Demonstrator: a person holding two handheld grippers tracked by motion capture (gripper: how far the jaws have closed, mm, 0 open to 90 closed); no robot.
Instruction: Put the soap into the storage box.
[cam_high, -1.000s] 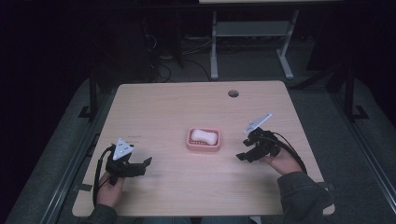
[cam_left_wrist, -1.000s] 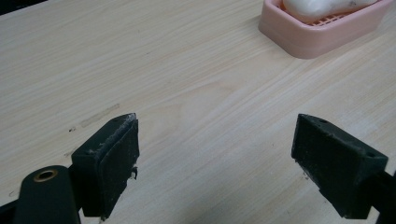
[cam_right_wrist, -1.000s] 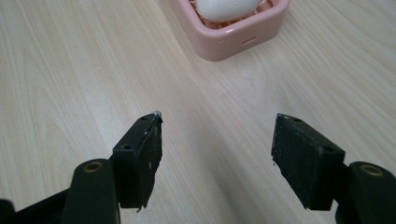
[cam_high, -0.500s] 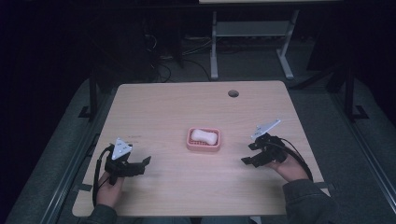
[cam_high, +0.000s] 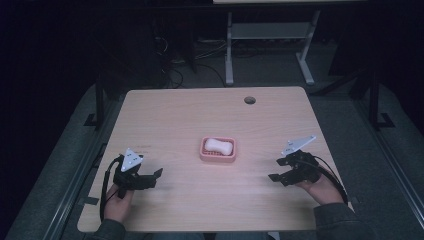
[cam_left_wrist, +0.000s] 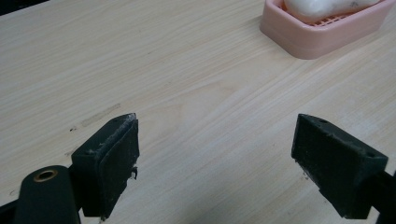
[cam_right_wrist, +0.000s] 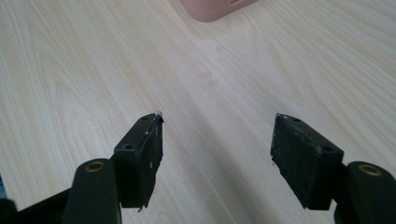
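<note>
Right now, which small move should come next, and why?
Probably bring the right gripper toward the pink soap dish. Its jaws stand open with nothing between them, apart from the dish, and the white soap lies in the dish untouched.

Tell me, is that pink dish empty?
No, a white bar of soap lies in the pink dish at the middle of the table.

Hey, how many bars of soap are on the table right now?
1. The white soap bar lies in the pink soap dish near the middle of the wooden table, between the left gripper and the right gripper. Nothing suggests another is hidden.
</note>
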